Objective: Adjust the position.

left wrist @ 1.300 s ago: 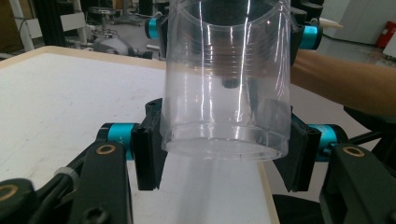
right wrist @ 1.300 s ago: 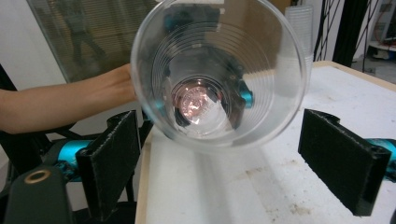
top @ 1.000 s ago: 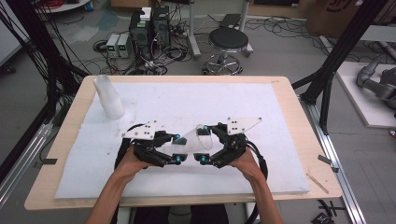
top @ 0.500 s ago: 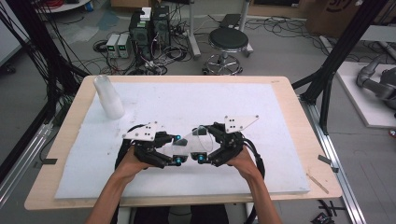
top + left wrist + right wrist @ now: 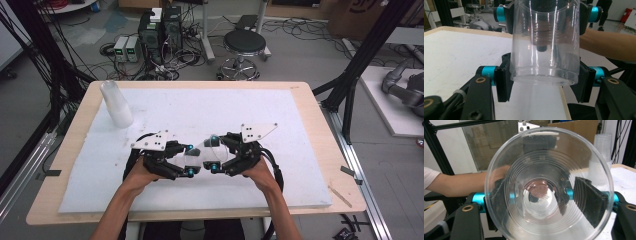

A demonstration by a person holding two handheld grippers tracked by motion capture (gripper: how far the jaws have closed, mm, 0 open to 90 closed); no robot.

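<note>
A clear plastic cup (image 5: 202, 152) lies on its side in the air between my two grippers, low over the white mat (image 5: 280, 115). My left gripper (image 5: 187, 161) is shut on the cup's base end; in the left gripper view its jaws clamp both sides of the cup (image 5: 544, 50) near the bottom. My right gripper (image 5: 216, 156) is shut on the cup near its mouth. In the right gripper view I look straight into the open cup (image 5: 549, 182), and the right gripper's jaws press its wall from either side. The right gripper (image 5: 546, 15) also appears at the top of the left gripper view.
A stack of clear cups (image 5: 116, 104) stands upright at the mat's far left corner, also seen as the stack (image 5: 602, 145) in the right gripper view. The wooden table edge (image 5: 320, 125) borders the mat. Cables trail from both grippers toward the person.
The two grippers have drawn slightly closer together around the cup. Both stay shut on it at the same spot over the mat.
</note>
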